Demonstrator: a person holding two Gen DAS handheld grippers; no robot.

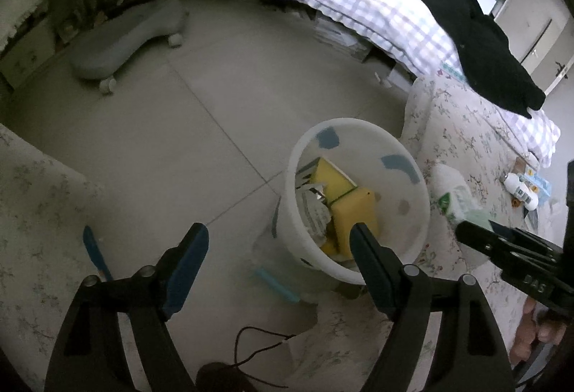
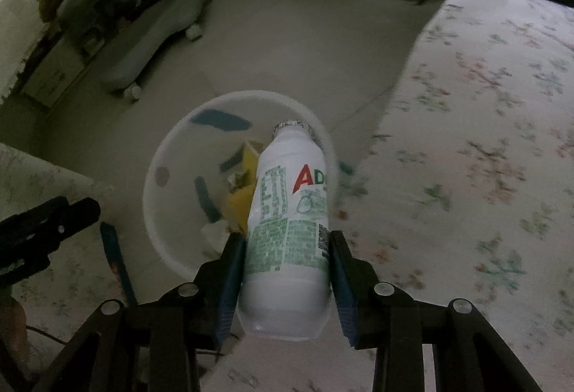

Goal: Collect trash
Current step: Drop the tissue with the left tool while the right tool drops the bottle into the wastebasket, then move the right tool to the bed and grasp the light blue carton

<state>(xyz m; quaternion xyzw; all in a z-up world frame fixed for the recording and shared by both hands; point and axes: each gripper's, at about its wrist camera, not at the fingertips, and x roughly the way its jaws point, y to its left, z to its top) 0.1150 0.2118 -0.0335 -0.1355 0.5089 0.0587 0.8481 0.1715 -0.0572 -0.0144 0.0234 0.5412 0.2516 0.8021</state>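
White plastic fills my right tool (image 2: 285, 270): its 2 blue-padded fingers (image 2: 229, 277) are clenched on the lower body of a milk-drink bottle (image 2: 287, 212) with green print and a red letter A, foil-capped neck pointing to 12 o'clock. The bottle hangs over the rim of the white bin (image 2: 172, 248), which stands on the grey floor at the edge of the flowered cover (image 2: 466, 141). My left tool (image 1: 280, 248) is spread wide and grasps nothing, its right finger in front of the bin's near wall. Inside the bin (image 1: 358, 126) lie yellow cartons (image 1: 355, 212) and crumpled paper (blurred). At 3 o'clock in the left view, 1 small bottle (image 1: 522, 189) lies on the cover.
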